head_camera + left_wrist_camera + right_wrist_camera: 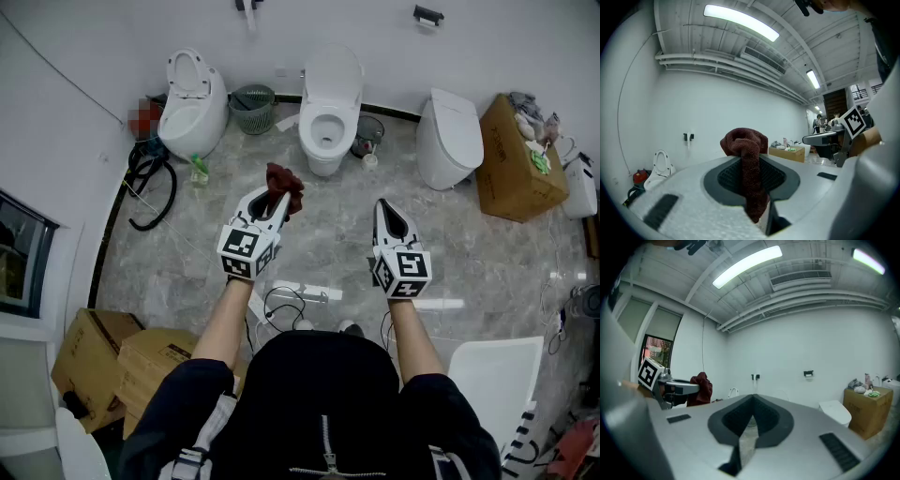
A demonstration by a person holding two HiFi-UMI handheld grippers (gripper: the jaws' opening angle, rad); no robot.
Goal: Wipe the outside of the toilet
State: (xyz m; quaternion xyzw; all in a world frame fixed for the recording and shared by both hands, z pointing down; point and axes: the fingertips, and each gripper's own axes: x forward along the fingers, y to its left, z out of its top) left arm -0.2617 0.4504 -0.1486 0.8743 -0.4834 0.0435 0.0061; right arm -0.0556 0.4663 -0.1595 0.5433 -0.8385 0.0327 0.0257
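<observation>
Three white toilets stand along the far wall: a left one (pixel 192 105) with its lid up, a middle one (pixel 328 111) with its lid up, and a right one (pixel 448 138) with its lid down. My left gripper (pixel 275 200) is shut on a dark red cloth (pixel 284 185), held in the air in front of the middle toilet. In the left gripper view the cloth (pixel 747 157) bunches above the jaws and hangs down between them. My right gripper (pixel 383 206) is shut and holds nothing, level with the left one. In the right gripper view the cloth (pixel 701 387) shows at the left.
A green basket (pixel 251 107) sits between the left and middle toilets. A small bin (pixel 368 133) stands right of the middle toilet. A full cardboard box (pixel 516 161) is at the far right. A black hose (pixel 150 183) lies left; boxes (pixel 111 361) and cables (pixel 291 305) lie near me.
</observation>
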